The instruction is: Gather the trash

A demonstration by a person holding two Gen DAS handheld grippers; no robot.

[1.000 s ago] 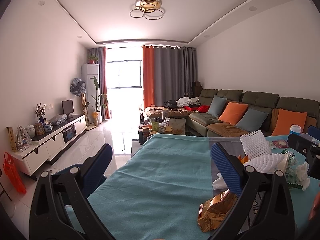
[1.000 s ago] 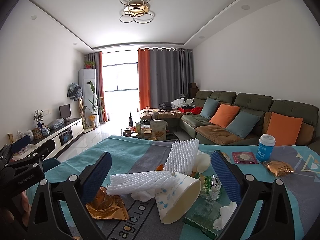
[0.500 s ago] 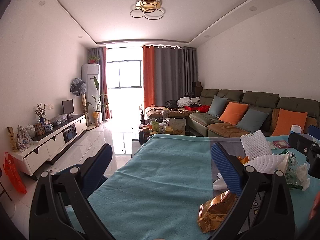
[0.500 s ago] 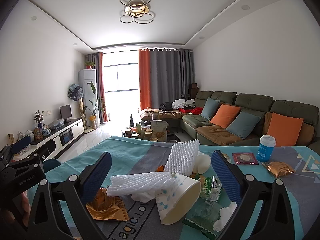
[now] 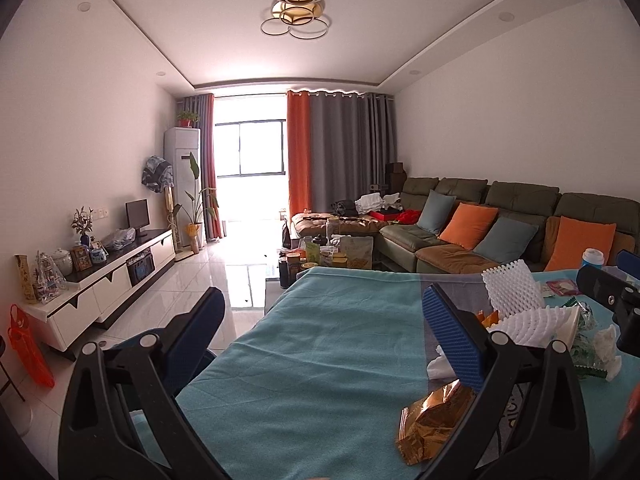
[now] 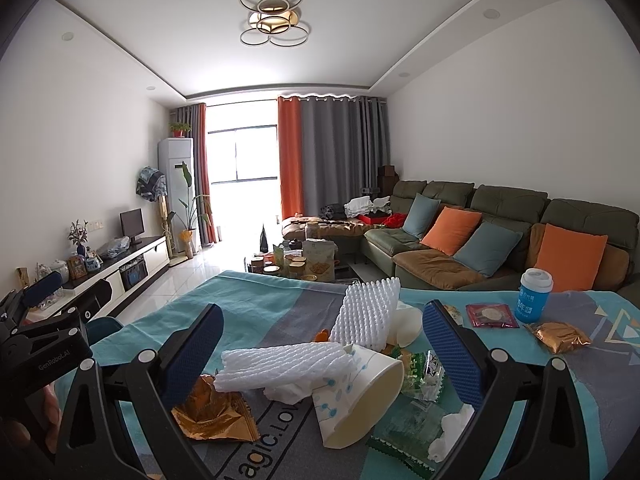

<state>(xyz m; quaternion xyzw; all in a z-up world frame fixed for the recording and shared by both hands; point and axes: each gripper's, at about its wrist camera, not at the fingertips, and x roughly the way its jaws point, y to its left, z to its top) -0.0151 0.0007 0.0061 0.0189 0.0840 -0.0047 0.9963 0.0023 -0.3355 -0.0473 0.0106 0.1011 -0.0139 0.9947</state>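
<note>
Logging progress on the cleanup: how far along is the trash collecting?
Nothing looks collected yet. Both the left gripper and right gripper are open and empty. Still on the table: paper cup, foam netting, gold wrapper, green packet.

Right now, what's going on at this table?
A person holds two grippers over a cloth-covered table strewn with trash. The right gripper is open and faces the pile: two white foam nets, a tipped paper cup, a gold wrapper and green packets. The left gripper is open over bare cloth, left of the pile. Nothing is gripped yet.
</note>
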